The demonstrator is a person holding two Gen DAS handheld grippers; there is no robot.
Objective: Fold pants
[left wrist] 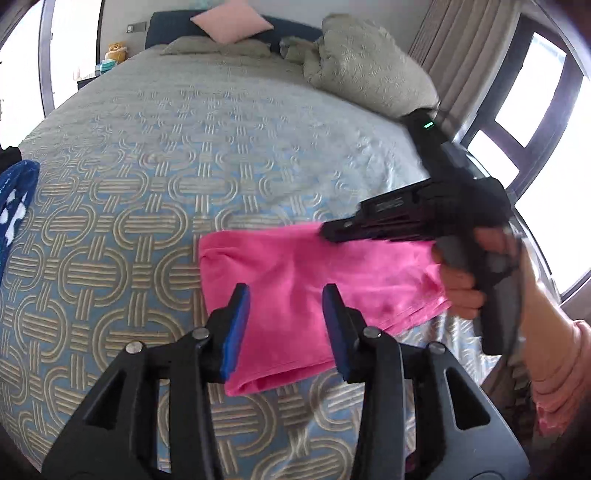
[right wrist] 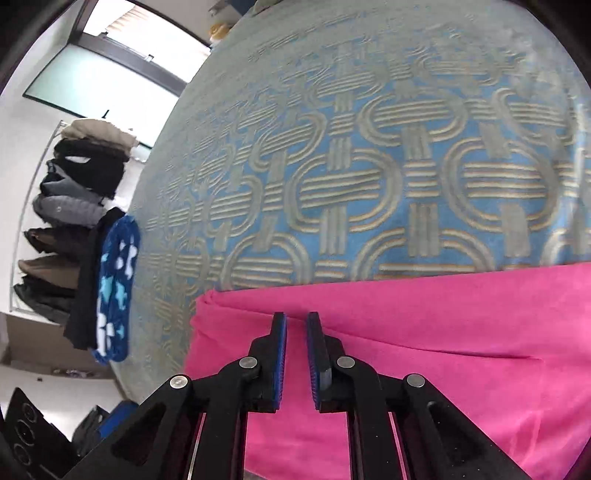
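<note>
The pink pants [left wrist: 306, 291] lie folded into a rectangle on the patterned bedspread [left wrist: 147, 177]. My left gripper [left wrist: 286, 295] is open above their near edge, with nothing between its blue pads. My right gripper [left wrist: 332, 232] shows in the left wrist view over the pants' far right side, held by a hand. In the right wrist view the right gripper [right wrist: 295, 321] hovers over the pink pants [right wrist: 424, 350], its fingers a narrow gap apart and empty.
A blue garment with white paw prints [right wrist: 114, 288] and a dark one hang at the bed's left edge. Clothes hang on a rack [right wrist: 70, 206] beyond. Pillows [left wrist: 362, 62] and a pink cushion [left wrist: 232, 20] sit at the bed's head. Windows and a curtain are at the right.
</note>
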